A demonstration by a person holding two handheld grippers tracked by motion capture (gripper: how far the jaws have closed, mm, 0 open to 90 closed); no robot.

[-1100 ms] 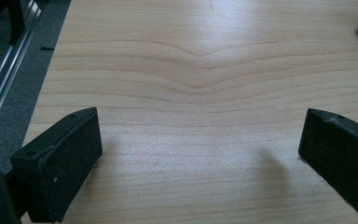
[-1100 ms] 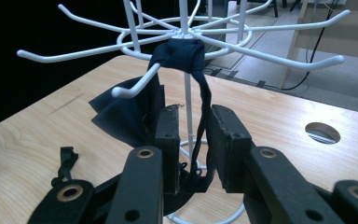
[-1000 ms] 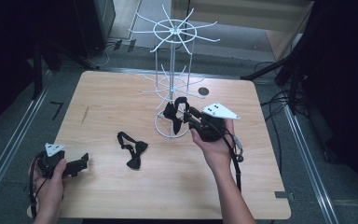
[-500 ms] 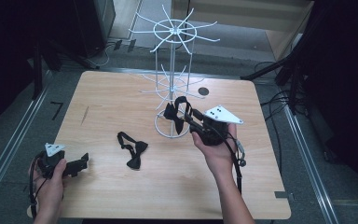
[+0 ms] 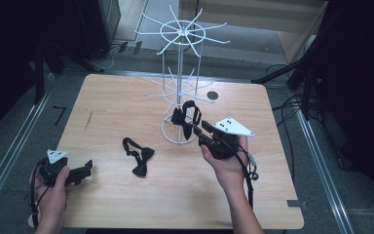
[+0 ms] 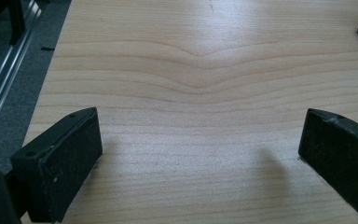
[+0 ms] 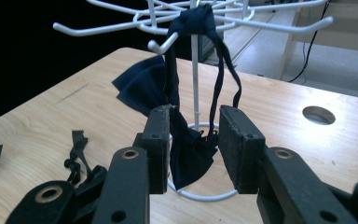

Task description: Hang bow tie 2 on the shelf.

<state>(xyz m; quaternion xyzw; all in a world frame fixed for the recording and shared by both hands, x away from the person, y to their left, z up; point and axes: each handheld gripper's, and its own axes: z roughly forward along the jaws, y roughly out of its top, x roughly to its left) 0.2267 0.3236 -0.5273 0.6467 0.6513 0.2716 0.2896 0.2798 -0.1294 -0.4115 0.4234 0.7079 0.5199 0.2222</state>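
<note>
left gripper: near table edge, jaws wide apart over bare wood, holding nothing | spare bow tie: flat mid-table | right gripper: jaws part-open around hanging bow tie, left jaw touching cloth | its strap looped over a hook of the white wire rack

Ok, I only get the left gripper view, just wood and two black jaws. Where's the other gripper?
Observer: The right gripper is at the white wire hook rack, jaws apart around a dark blue fabric bow tie that hangs from a hook.
Operator: Is there another bow tie?
Observer: Yes, a black fabric bow tie lies on the wooden table, between the two grippers.
Operator: Is my gripper touching it?
Observer: No, the left gripper is open, apart from it, pointing its way.
</note>
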